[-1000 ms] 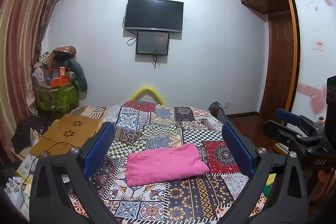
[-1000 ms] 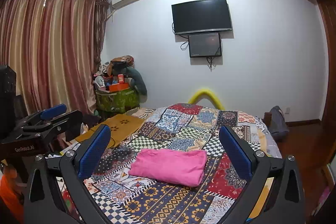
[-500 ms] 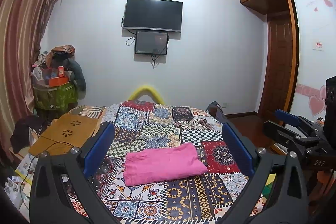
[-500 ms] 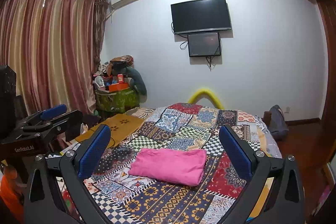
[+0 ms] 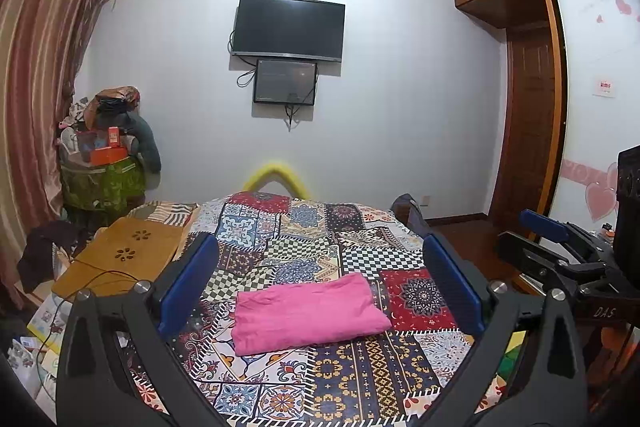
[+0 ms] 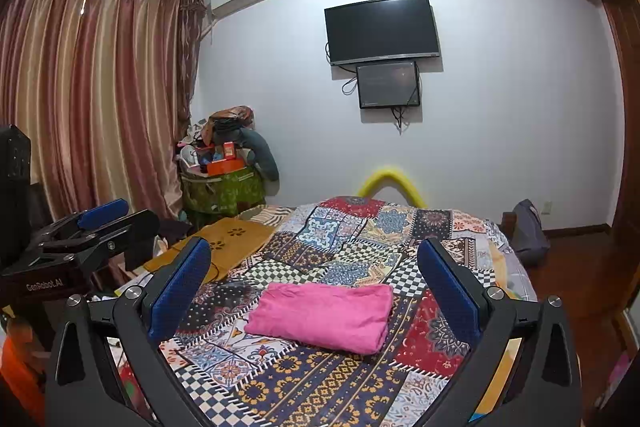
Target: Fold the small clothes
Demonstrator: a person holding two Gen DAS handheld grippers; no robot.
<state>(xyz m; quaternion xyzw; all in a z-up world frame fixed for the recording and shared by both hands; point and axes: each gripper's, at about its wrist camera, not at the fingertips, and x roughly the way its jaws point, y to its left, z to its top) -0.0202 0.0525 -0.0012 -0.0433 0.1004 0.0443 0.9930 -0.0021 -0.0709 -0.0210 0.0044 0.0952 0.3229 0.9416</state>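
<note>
Both claws, left claw [image 5: 320,283] and right claw [image 6: 314,285], are being held released above the folded pink garment [image 5: 306,313]; edges should be squared gently.

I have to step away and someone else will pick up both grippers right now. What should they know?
Left gripper: open, holding nothing, raised above the bed.
Right gripper: open, holding nothing, also above the bed.
Pink garment: lies folded into a compact rectangle on the patchwork bedspread, untouched by either gripper.
Done: this piece looks folded.
Left: no other unfolded small clothes show on the bed; check for the next piece before moving on.
</note>
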